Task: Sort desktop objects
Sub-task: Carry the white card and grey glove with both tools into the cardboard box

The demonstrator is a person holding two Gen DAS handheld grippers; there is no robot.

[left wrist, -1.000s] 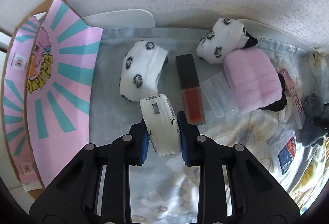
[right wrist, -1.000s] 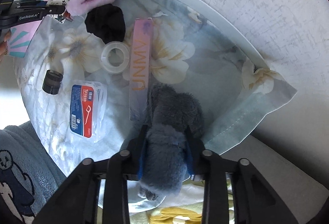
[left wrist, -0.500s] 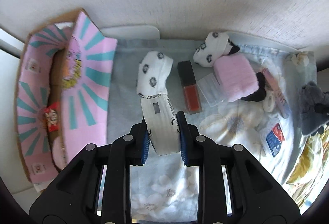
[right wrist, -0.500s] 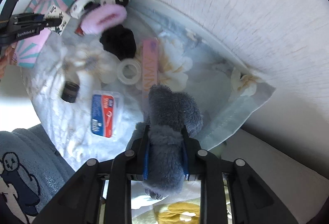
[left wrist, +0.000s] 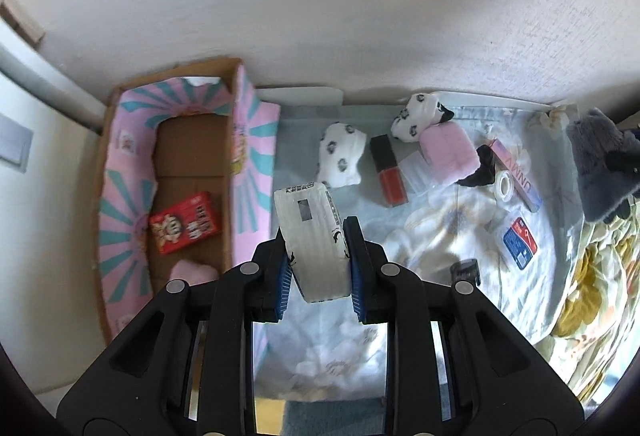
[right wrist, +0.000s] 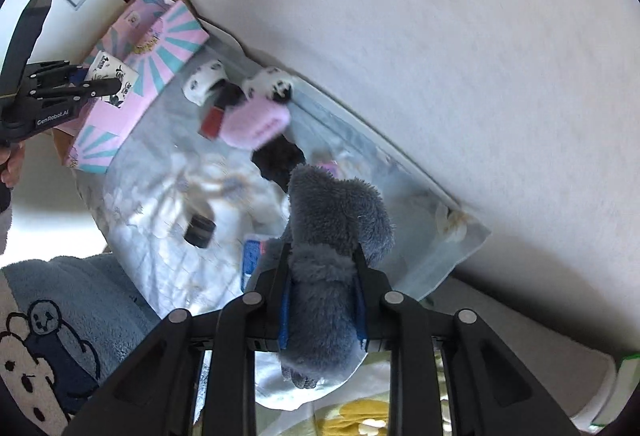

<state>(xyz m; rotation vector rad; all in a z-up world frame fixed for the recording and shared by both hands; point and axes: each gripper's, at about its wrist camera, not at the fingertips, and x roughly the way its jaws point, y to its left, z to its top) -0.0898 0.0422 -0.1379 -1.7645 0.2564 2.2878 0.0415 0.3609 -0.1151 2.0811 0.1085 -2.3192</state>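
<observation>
My left gripper (left wrist: 318,260) is shut on a white tissue pack (left wrist: 312,236) and holds it in the air beside the pink and teal cardboard box (left wrist: 120,172). The pack also shows in the right wrist view (right wrist: 110,78), over the box's flap (right wrist: 168,36). My right gripper (right wrist: 322,300) is shut on a grey fluffy item (right wrist: 332,236), lifted above the floral cloth (right wrist: 152,172). The grey item also shows at the right edge of the left wrist view (left wrist: 600,172).
The box holds a red packet (left wrist: 186,222) and a pink item (left wrist: 192,270). On the cloth lie spotted white wristbands (left wrist: 342,154), a red lip tint (left wrist: 388,170), a pink wristband (left wrist: 450,148), a tape roll (left wrist: 504,186), a pink UNNY box (left wrist: 518,174), a floss pack (left wrist: 520,248) and a black cap (left wrist: 464,270).
Both grippers have risen and pulled back from the table. The left one moved toward the box with the tissue pack, so the box interior now shows. The right one lifted the grey item higher.
</observation>
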